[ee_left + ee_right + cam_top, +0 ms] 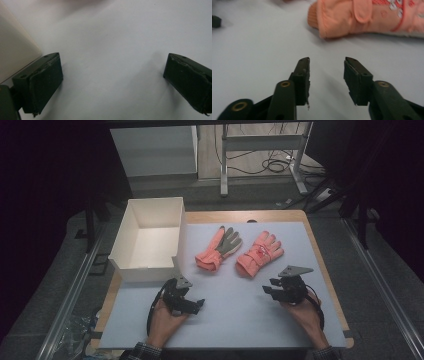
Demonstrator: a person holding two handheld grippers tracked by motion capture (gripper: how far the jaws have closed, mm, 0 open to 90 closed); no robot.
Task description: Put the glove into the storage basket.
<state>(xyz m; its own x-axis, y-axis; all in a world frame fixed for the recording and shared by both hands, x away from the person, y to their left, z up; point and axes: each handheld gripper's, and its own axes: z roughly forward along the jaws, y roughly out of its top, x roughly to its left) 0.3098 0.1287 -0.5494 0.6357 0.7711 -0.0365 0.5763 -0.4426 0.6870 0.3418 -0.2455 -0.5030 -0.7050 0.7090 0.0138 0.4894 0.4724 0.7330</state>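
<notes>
Two gloves lie on a pale lilac-white mat [240,315]: the left glove [218,249] is salmon pink with a grey palm, the right glove [259,254] salmon pink with white and red markings. The box [150,237] is white. Both grippers are black.

White open box [150,237] at table's [320,252] left; metal frame [260,150], cables [275,165] on floor beyond.
</notes>
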